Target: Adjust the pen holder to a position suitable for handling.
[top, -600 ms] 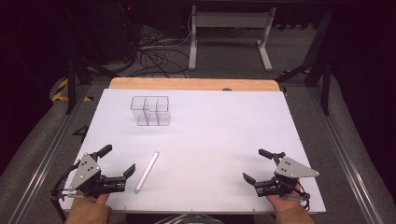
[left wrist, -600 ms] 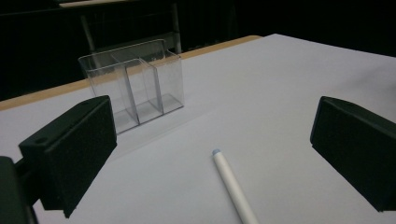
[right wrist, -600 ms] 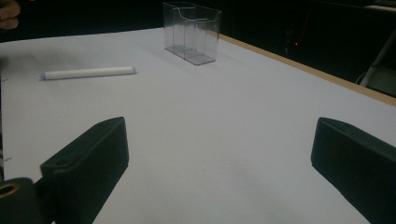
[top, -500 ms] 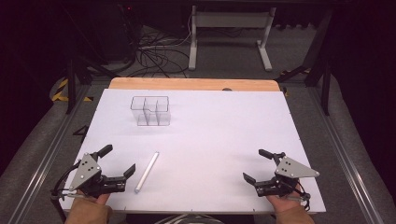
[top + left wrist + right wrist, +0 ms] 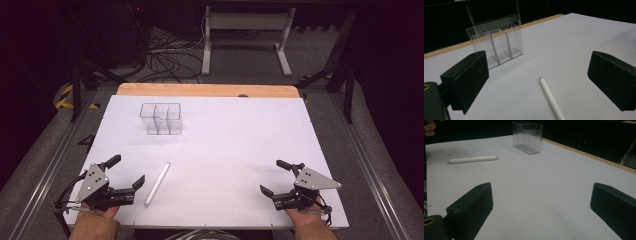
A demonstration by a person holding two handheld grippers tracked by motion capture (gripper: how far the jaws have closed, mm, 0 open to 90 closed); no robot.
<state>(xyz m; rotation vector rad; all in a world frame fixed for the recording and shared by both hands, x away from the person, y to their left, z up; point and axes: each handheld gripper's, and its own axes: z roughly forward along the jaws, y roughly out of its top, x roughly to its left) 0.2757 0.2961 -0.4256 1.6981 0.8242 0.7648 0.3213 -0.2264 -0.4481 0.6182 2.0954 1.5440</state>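
Forearms cut off at the bottom edge of the high view, so you see just your hands and sleeve ends; the pen's near end runs out of frame in the left gripper view, its tip detail too small to read from above; the clear organizer's dividers are faint against the white sheet.

White pen lies flat on the white sheet at the near left; its long axis runs from near-left to far-right, slightly slanted, the far end pointing roughly toward the clear organizer; in the left gripper view that far end shows a pale bluish cap; in the right gripper view the pen lies crosswise, well apart from your jaws.

Your left gripper sits at the near left corner, jaws spread wide, gripping nothing; the pen lies just beside its right jaw tip, not touching; in the left gripper view the pen sits between the two jaws, nearer the middle, clear of both.

Your right gripper rests at the near right, jaws spread wide, empty; the pen is well apart from it, across the sheet.

Organizer stands upright at the far left of the sheet, near the wooden table edge.
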